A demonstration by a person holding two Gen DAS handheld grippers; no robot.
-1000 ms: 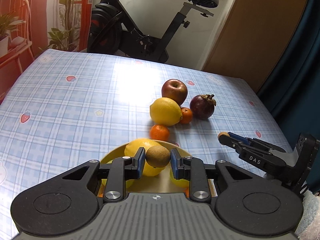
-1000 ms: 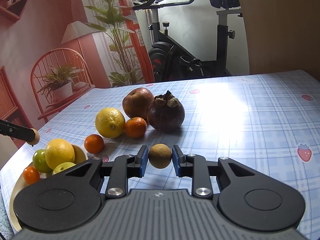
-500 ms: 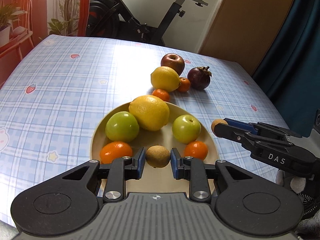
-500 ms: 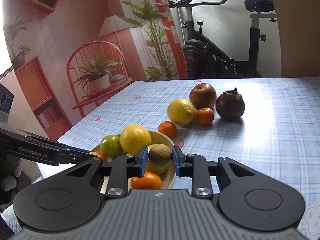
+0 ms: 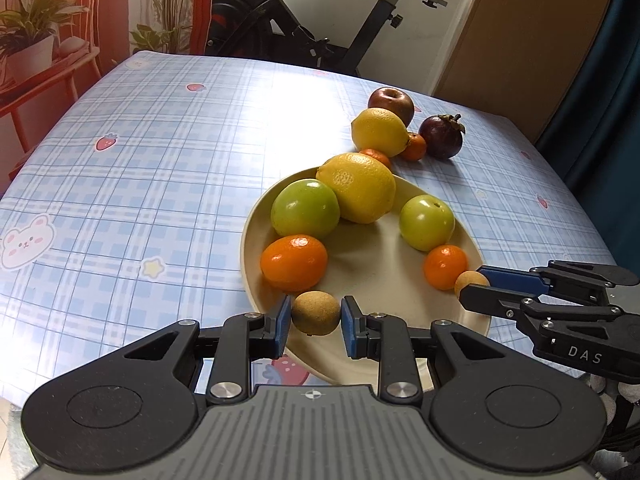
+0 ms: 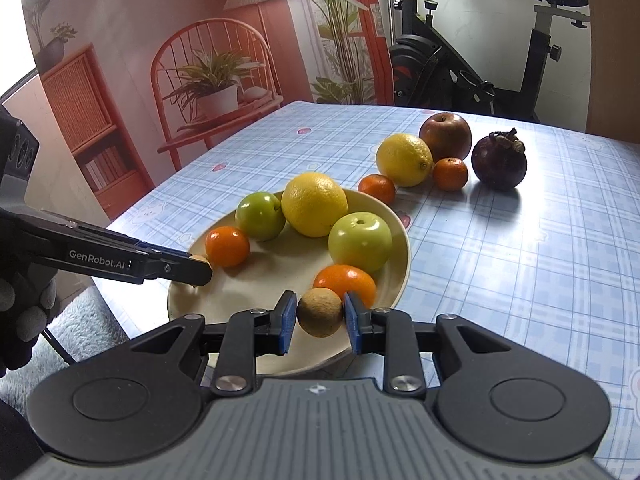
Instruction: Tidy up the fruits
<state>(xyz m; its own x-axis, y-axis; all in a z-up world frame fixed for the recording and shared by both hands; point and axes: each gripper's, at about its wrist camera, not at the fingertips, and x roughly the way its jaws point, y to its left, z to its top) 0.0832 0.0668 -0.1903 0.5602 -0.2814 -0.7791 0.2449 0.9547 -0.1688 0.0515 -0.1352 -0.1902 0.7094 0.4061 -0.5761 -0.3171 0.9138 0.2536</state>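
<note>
in the left wrist view the plate sits on the bench at centre frame. on it, two apples flank a lemon toward the back, with an orange lower left and another lower right. behind the plate, upper right of the frame, a second lemon, an apple, a mangosteen and two small oranges cluster on the bench. the left tool holds a kiwi over the plate's near rim; the right tool holds another at its right rim.

- Tabletop: blue plaid cloth.
- Directly on it: cream plate, lemon, apple, apparent mangosteen, two tangerines.
</note>
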